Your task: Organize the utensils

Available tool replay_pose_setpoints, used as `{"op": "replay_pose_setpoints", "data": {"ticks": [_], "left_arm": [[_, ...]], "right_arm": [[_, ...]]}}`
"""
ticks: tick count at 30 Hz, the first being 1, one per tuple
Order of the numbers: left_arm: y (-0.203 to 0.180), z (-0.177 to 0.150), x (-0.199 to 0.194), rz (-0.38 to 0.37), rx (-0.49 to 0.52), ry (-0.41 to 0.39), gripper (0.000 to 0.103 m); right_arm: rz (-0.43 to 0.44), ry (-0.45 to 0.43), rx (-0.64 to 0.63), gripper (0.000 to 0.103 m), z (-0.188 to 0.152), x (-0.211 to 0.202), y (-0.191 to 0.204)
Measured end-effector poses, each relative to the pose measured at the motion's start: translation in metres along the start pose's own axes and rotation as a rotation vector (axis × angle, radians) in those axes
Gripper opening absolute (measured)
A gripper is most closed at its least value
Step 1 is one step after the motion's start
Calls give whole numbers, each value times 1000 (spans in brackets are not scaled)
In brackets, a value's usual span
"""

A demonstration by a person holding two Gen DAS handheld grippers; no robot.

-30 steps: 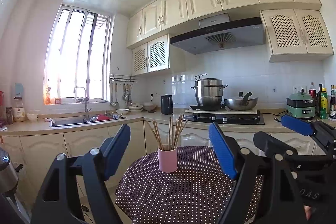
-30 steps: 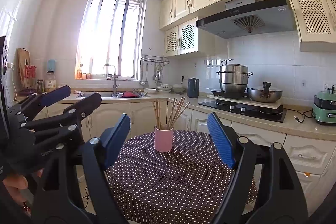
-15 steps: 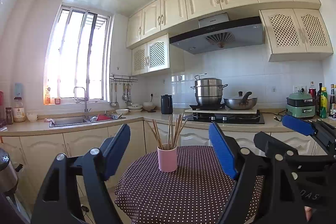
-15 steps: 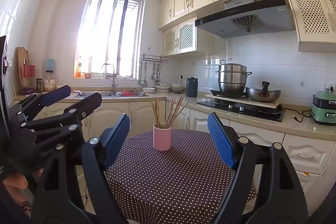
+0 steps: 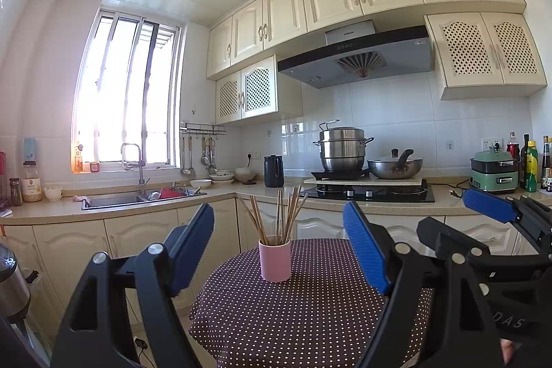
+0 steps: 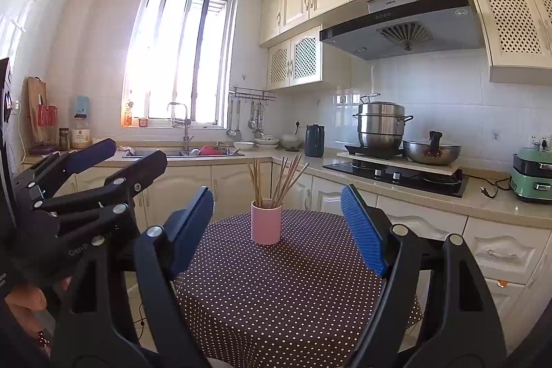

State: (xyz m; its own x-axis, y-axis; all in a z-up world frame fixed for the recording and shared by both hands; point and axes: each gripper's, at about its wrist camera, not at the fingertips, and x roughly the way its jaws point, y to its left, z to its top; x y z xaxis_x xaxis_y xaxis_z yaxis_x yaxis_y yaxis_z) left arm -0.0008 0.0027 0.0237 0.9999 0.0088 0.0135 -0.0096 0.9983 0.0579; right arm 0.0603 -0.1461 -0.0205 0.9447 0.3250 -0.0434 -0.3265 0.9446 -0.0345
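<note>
Hovering level before the near edge of the dotted table (image 5: 303,316), the left gripper (image 5: 279,247) and right gripper (image 6: 277,226) both stand wide open and hold nothing. Beyond them, well apart, the pink cup (image 6: 265,222) of chopsticks (image 6: 276,178) stands upright near the table's far edge.

Bright daylight floods through the window (image 5: 127,92), blowing it out with glare; frames are sharp, fisheye-bent and dark-cornered.
</note>
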Motion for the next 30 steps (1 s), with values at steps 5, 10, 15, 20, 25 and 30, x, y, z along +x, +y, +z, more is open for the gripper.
{"op": "replay_pose_setpoints", "data": {"ticks": [5, 10, 15, 20, 25, 30], "left_arm": [[0, -1, 0, 4, 5, -2, 76], [1, -1, -1, 4, 8, -5, 76], [2, -1, -1, 5, 9, -6, 76], [2, -1, -2, 7, 10, -7, 76], [5, -2, -2, 5, 10, -8, 76], [7, -2, -2, 5, 10, -10, 76]], "right_arm": [[2, 4, 2, 76, -2, -1, -1], [4, 5, 3, 76, -2, -1, -1], [3, 6, 2, 76, -2, -1, -2], [6, 7, 3, 76, -2, -2, -3], [6, 10, 1, 76, 0, 0, -4], [7, 10, 1, 76, 1, 0, -4]]}}
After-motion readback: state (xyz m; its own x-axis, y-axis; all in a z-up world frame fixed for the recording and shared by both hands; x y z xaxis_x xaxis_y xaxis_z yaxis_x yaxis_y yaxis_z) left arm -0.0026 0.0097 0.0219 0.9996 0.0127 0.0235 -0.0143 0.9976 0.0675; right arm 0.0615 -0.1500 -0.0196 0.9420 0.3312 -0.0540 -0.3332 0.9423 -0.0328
